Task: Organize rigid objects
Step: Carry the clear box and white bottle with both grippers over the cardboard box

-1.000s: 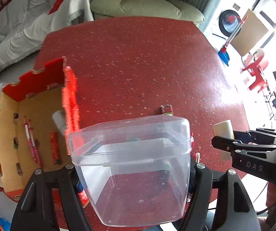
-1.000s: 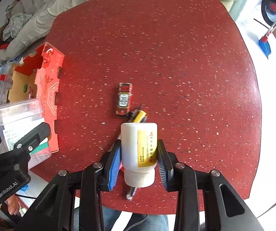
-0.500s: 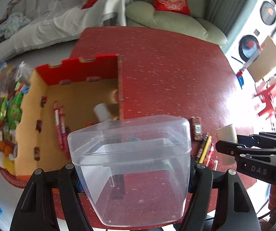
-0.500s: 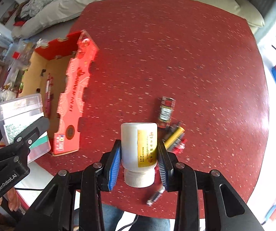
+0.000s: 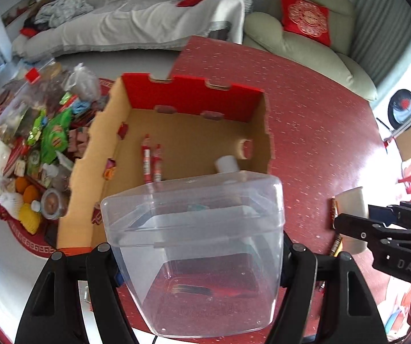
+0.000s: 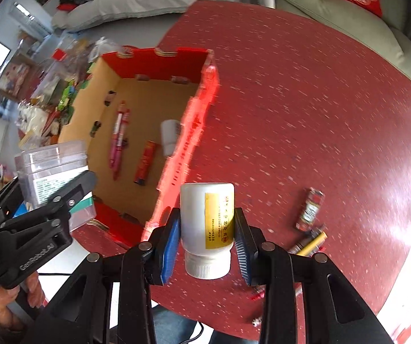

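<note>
The right claw grips a smooth white plastic bottle, cap toward the camera; the left claw clamps a clear plastic box.

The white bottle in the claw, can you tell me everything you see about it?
The white plastic bottle is round and opaque, with a yellow label bearing red print down its side and a ribbed white screw cap. It is closed and held with the cap end toward the camera. The right claw grips it by the body, blue pads pressing both sides. It hangs in the air above the speckled red table, next to the open cardboard box.
</note>
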Available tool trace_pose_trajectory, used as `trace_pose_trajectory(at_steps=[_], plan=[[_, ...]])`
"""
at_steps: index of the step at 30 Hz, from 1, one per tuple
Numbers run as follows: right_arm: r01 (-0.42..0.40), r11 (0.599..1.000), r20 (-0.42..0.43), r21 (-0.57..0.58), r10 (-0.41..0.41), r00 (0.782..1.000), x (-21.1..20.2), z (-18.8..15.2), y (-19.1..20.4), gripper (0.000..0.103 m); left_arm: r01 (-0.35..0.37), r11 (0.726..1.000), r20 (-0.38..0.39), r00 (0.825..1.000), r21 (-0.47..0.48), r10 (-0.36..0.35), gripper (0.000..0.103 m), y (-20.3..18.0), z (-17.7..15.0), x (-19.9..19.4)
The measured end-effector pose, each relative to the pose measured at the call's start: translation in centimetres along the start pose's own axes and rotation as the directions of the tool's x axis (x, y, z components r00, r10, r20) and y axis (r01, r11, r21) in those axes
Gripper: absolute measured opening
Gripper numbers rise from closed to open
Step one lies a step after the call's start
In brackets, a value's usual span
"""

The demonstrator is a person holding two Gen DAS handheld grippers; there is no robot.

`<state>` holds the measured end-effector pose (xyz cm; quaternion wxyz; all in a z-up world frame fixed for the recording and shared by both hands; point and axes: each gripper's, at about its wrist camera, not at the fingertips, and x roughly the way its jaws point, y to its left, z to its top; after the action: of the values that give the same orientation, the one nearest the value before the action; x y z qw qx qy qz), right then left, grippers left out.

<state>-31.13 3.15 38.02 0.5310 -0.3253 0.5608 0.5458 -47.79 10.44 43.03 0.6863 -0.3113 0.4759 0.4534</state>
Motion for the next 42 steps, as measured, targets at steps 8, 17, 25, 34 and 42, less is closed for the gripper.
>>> trace_pose_trajectory(at_steps=[8,17,25,34,42], plan=[[-0.028,0.997,-0.007,-0.079,0.027,1.000,1.0,2.1,3.7,0.037,-0.049,0.996,-0.004,0.999,-0.072,0.049,0.076,2.7,-0.2,1.0],[-0.065,0.993,-0.032,-0.103,0.062,0.998,2.8,4.1,6.4,0.037,-0.095,0.989,-0.031,0.995,-0.109,0.092,0.076,4.8,-0.4,2.5],[-0.068,0.991,-0.057,-0.114,0.061,0.996,4.5,5.1,7.9,0.037,-0.111,0.987,-0.064,0.993,-0.114,0.104,0.076,5.1,-1.3,3.9],[-0.061,0.995,-0.092,-0.083,0.054,0.994,6.5,5.8,7.9,0.037,-0.119,0.987,-0.099,0.989,-0.109,0.109,0.076,5.5,-2.5,5.0],[-0.040,0.996,-0.120,-0.082,0.030,0.992,8.0,6.2,7.9,0.037,-0.125,0.988,-0.132,0.985,-0.094,0.112,0.076,5.5,-3.2,6.3]])
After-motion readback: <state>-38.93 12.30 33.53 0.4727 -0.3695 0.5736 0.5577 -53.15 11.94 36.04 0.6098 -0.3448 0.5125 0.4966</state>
